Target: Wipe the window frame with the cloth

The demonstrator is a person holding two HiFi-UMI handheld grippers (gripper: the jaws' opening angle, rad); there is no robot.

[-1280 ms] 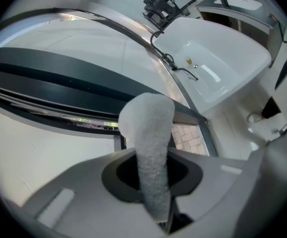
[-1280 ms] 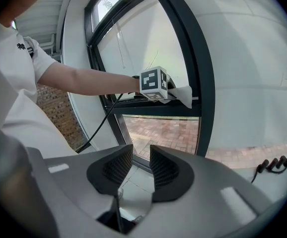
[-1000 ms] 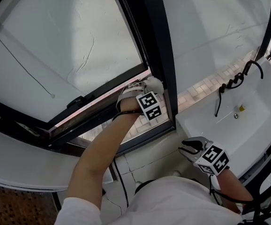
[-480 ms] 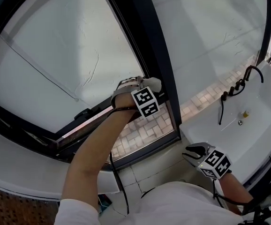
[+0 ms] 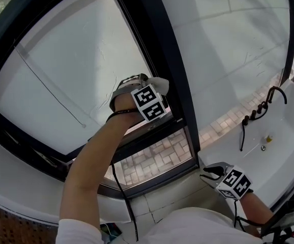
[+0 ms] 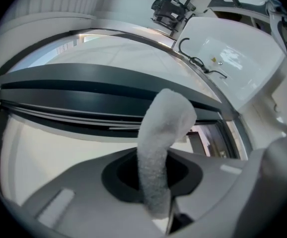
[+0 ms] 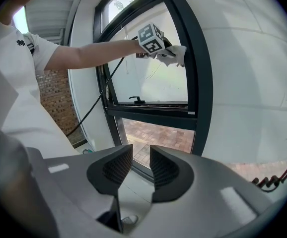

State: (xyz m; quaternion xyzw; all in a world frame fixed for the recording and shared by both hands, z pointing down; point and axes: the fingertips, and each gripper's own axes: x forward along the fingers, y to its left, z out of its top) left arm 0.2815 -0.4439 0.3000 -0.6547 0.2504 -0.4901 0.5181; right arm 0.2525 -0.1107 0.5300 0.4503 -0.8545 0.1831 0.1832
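The white cloth [image 5: 159,83] is pinched in my left gripper [image 5: 154,88], which is shut on it and presses it against the dark window frame [image 5: 159,39], on the upright post above the open sash. In the left gripper view the cloth [image 6: 166,128] stands up from between the jaws and bends over against the dark frame [image 6: 84,90]. My right gripper [image 5: 209,172] hangs low near the sink, a narrow gap between its jaws and nothing in them. The right gripper view shows the left gripper [image 7: 169,53] and cloth [image 7: 179,55] high on the frame [image 7: 201,83].
A white sink [image 5: 269,136] with a black tap [image 5: 261,105] stands at the right. The lower sash [image 5: 152,136] is tilted open, with brick paving [image 5: 152,156] outside. A black cable [image 5: 116,187] hangs from my left arm. White wall lies right of the frame.
My left gripper has slid up the frame's upright with the cloth, away from the sash corner. The right gripper has stayed low by the sink.
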